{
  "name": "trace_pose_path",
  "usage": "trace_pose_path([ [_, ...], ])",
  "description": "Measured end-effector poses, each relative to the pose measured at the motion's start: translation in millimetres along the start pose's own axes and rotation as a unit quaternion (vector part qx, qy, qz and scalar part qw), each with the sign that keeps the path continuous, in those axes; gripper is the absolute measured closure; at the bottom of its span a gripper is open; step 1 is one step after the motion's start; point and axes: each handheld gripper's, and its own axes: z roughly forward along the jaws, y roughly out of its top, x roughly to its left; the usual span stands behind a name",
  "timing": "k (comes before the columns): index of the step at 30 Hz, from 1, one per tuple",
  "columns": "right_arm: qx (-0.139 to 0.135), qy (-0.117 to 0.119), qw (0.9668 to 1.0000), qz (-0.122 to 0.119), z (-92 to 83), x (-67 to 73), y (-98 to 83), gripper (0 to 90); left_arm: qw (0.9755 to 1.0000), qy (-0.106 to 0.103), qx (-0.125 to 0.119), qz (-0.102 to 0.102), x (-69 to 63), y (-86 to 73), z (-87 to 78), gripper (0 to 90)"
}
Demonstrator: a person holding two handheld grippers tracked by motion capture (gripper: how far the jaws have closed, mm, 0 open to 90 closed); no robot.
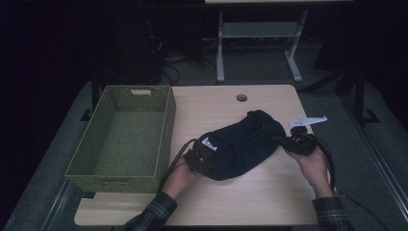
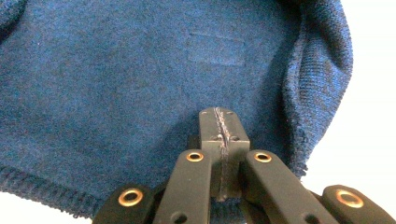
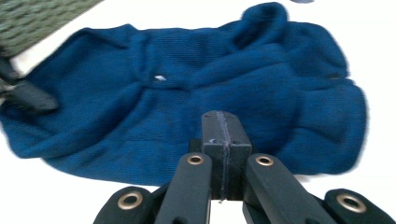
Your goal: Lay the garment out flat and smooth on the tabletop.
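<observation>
A dark blue knitted garment [image 1: 240,144] lies bunched across the middle of the wooden table [image 1: 240,202]. My left gripper [image 1: 199,156] is at the garment's left end. In the left gripper view its jaws [image 2: 219,114] are shut pad to pad, tips against the blue knit [image 2: 116,70], with no fold seen between them. My right gripper [image 1: 284,142] is at the garment's right end. In the right gripper view its jaws [image 3: 222,116] are shut too, over the near edge of the garment [image 3: 187,84], with nothing between the pads. The left gripper [image 3: 28,100] appears there at the cloth's far end.
A green woven basket [image 1: 120,178] stands on the table's left side, beside the garment, and its weave [image 3: 37,18] appears at the top left of the right gripper view. A round cable hole [image 1: 242,97] sits near the table's far edge. Beyond the table stands a white desk frame [image 1: 220,57].
</observation>
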Motion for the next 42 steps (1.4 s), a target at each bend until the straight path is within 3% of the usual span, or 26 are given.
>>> trace_pose_path([
  [7,0.019,0.023,0.9991,-0.031,15.5,32.7,-14.9,89.9,1.0000,0.001,0.001,0.001,-0.7,0.2,0.1,90.0],
  [13,0.016,0.053,0.9979,-0.033,22.7,51.9,-22.8,89.9,1.0000,0.000,0.005,0.006,0.3,0.3,-0.3,90.0],
  [20,0.029,0.068,0.9963,-0.045,37.0,73.9,-30.5,90.0,1.0000,0.001,0.005,0.006,0.2,0.4,-0.3,90.0],
  [22,0.027,0.070,0.9958,-0.053,40.4,76.4,-31.0,90.0,1.0000,0.000,0.005,0.005,0.3,0.4,-0.3,90.0],
  [26,0.028,0.076,0.9957,-0.045,49.2,79.3,-32.1,90.0,1.0000,0.000,0.005,0.005,0.3,0.4,-0.3,90.0],
  [34,0.031,0.069,0.9957,-0.053,64.7,79.6,-34.6,90.0,1.0000,-0.001,0.001,0.001,0.1,0.3,0.1,90.0],
  [37,0.048,0.060,0.9952,-0.061,71.3,81.6,-36.7,90.0,1.0000,-0.003,0.004,0.005,1.3,0.1,-0.4,90.0],
  [42,0.051,0.059,0.9953,-0.058,72.6,81.5,-38.0,90.0,1.0000,-0.005,0.007,0.005,1.6,1.1,-0.5,89.8],
])
